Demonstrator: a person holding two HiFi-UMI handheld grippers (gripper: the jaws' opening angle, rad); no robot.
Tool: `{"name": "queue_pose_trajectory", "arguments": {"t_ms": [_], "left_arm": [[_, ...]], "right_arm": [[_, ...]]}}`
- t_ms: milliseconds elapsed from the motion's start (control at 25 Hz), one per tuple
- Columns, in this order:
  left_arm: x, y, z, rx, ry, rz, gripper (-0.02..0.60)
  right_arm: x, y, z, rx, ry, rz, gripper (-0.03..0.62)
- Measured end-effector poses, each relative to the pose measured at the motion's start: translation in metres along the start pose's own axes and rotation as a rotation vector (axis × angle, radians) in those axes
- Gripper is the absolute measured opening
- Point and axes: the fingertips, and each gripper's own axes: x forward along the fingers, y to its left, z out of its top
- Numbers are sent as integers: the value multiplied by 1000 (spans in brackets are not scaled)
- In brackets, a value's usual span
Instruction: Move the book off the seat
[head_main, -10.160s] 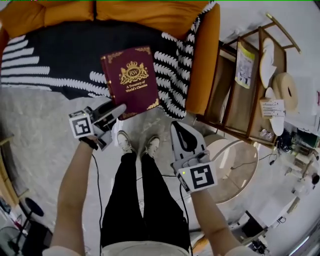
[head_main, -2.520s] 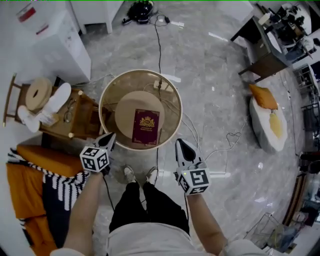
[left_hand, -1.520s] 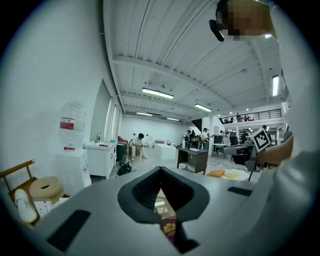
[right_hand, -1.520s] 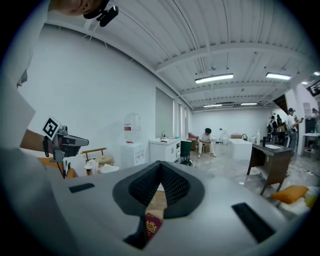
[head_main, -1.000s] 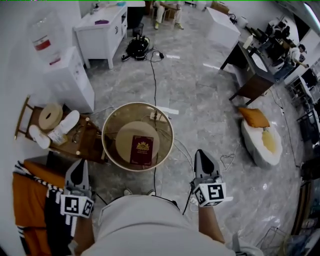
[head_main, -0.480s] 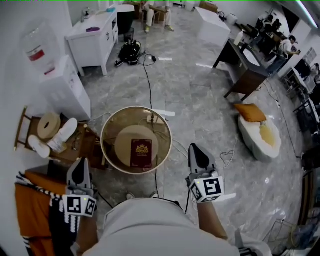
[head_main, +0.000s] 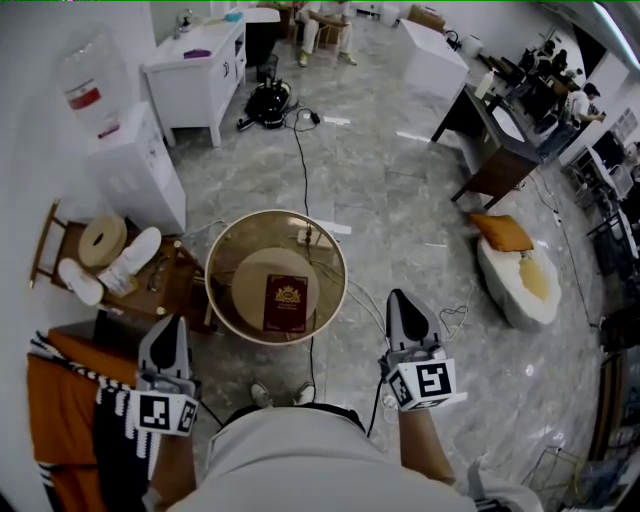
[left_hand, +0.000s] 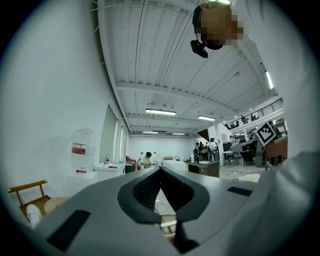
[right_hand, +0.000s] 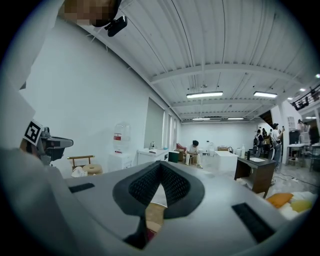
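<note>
In the head view the book (head_main: 285, 302) lies flat at the centre of the round bench (head_main: 250, 280), well apart from the orange seat (head_main: 60, 420) at lower left. The move looks done, so it is best left untouched. The left hand-held gripper (head_main: 172, 328) and right hand-held gripper (head_main: 402, 305) flank the person's body. The left gripper view shows level jaws pressed together, empty, and the right gripper view shows the same.

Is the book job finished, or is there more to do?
Looks done: the book lies on the round table, off the sofa. Nothing in hand: left gripper and right gripper hang with jaws shut, empty. Nothing seems left.
</note>
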Motion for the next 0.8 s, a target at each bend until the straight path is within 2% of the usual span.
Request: {"name": "queue_pose_trajectory", "arguments": {"t_ms": [280, 520, 800], "left_arm": [[-7, -10, 0, 43, 11, -35, 17], [-14, -6, 1, 34, 11, -31, 17], [-24, 3, 2, 22, 9, -21, 17]], "right_arm": [[-6, 11, 0, 5, 2, 10, 21], [-5, 23, -5, -2, 34, 36, 21], [0, 37, 3, -23, 15, 47, 21]]}}
